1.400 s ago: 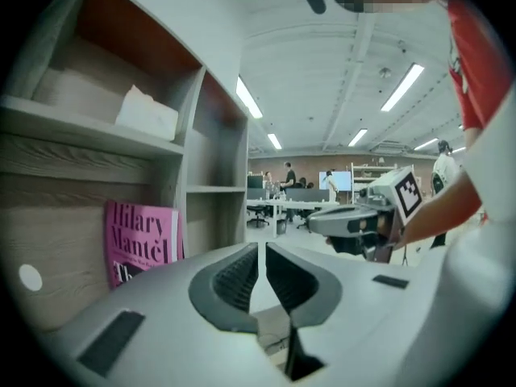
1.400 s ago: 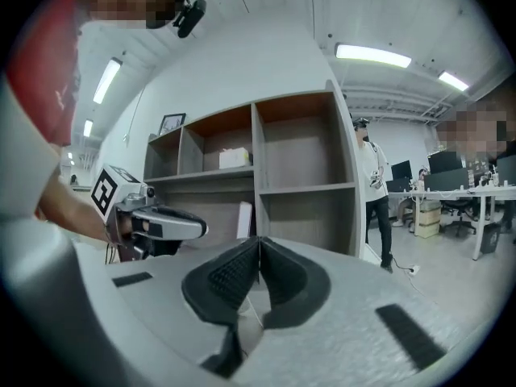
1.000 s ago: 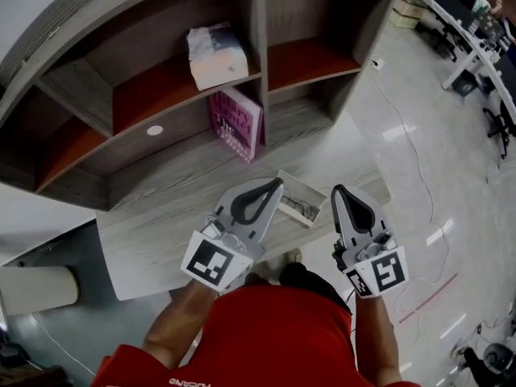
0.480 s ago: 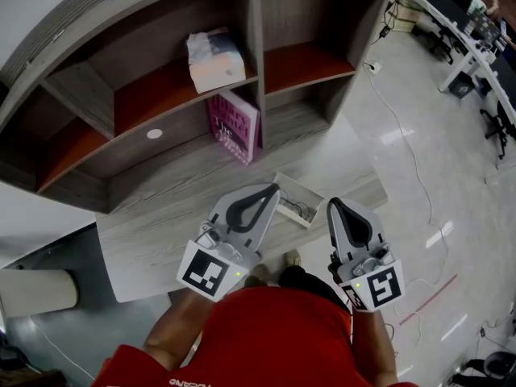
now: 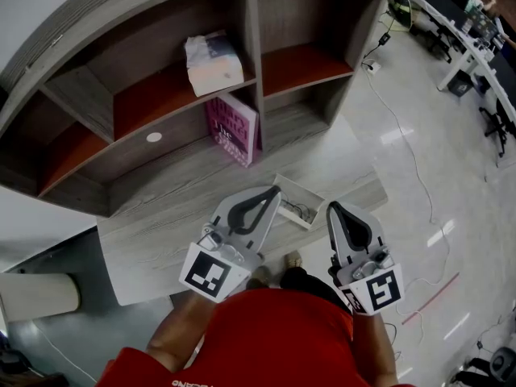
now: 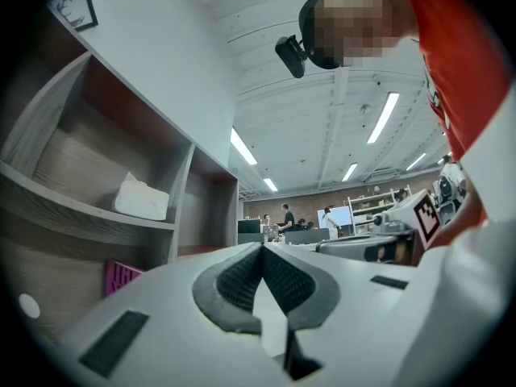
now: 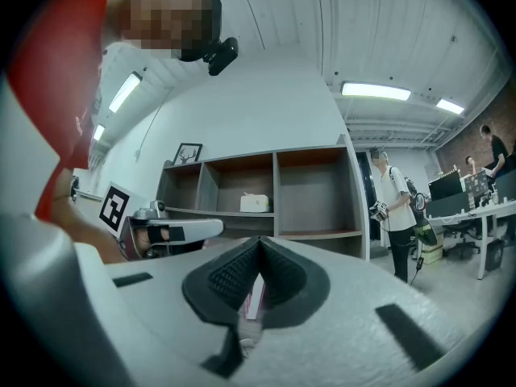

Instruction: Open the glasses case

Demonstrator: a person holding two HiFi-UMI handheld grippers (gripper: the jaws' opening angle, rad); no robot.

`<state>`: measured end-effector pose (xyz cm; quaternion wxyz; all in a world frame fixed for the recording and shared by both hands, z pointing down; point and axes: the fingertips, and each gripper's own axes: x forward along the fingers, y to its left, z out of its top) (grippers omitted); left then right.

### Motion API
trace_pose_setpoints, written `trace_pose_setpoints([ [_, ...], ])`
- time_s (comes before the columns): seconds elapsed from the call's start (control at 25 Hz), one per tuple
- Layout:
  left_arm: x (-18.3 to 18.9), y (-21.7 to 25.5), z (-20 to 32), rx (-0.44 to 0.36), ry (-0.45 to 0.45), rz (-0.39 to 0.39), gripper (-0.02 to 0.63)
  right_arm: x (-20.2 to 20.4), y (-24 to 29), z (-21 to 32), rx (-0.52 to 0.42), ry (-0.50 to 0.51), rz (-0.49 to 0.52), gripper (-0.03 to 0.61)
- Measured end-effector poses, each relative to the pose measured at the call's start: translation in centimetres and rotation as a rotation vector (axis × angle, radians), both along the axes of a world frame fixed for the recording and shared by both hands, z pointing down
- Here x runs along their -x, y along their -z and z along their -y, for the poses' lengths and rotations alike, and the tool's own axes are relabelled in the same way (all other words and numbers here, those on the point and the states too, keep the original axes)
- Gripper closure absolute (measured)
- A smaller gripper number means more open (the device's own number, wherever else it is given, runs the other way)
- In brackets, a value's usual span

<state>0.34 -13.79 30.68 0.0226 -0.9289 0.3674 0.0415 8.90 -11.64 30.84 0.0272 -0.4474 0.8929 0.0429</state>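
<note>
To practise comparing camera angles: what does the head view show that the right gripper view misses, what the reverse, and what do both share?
Only the head view: the glasses case on the desk. Only the right gripper view: a framed picture on the wall and a standing person in white. Both: the shelf unit, the tissue pack and the left tongs.

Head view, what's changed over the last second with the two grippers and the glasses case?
The right gripper drew back a little toward the person, away from the glasses case. Nothing was taken hold of or let go. The left gripper kept its place, both grippers stayed shut and empty, and the case lay open on the desk throughout.
</note>
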Motion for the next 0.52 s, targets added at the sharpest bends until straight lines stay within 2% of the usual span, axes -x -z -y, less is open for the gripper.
trace_pose_setpoints([
  [0.24, -0.01, -0.03, 0.09, 0.004, 0.001, -0.001, 0.606, 0.14, 0.14, 0.12, -0.005, 0.003, 0.003, 0.575],
  [0.4, 0.14, -0.04, 0.22, 0.008, 0.004, -0.003, 0.604, 0.38, -0.48, 0.01, 0.028, 0.009, 0.002, 0.575],
  [0.52, 0.29, -0.1, 0.34, 0.008, 0.005, -0.002, 0.606, 0.51, -0.26, 0.26, 0.01, 0.007, -0.007, 0.575],
])
